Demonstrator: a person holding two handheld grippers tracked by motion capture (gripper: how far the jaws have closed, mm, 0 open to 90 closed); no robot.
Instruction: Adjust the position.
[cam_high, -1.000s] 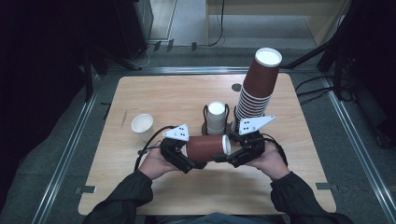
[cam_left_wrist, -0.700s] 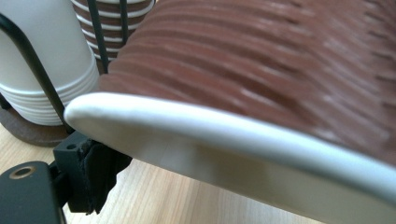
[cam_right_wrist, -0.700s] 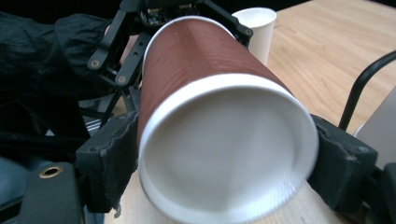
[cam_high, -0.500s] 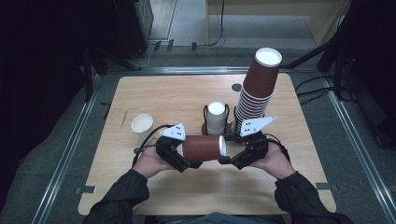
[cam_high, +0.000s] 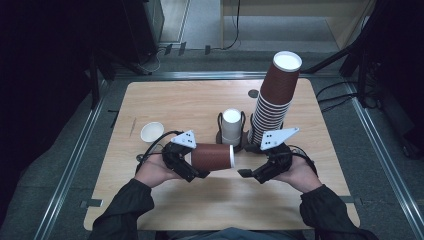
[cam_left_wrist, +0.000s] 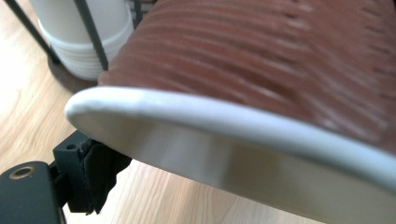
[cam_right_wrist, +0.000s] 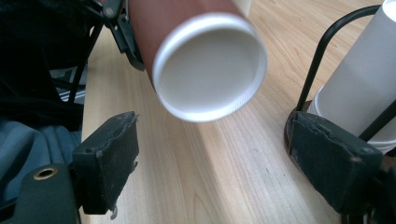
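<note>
Left gripper (cam_high: 192, 170) clamped on a brown cup (cam_high: 212, 156), held sideways just above the table (cam_high: 200, 100), right in front of the white cup holder (cam_high: 231, 127). Right gripper (cam_high: 250, 174) just beside the cup's mouth, jaws just opened wide, nothing between them. Tall brown stack (cam_high: 275, 100) just right of the holder. Small white cup (cam_high: 151, 132) well left of it.

Person: dark long sleeves (cam_high: 127, 207), bare hands. Left gripper (cam_high: 197, 175): black body, grey 3-cornered plate w/ dark dots on top, black cable trailing. Right gripper (cam_high: 243, 173): same build, plate + looped black cable. Jaw pads (cam_right_wrist: 112, 158) black, frayed at edges; brass-coloured screw hole near jaw base.
</note>
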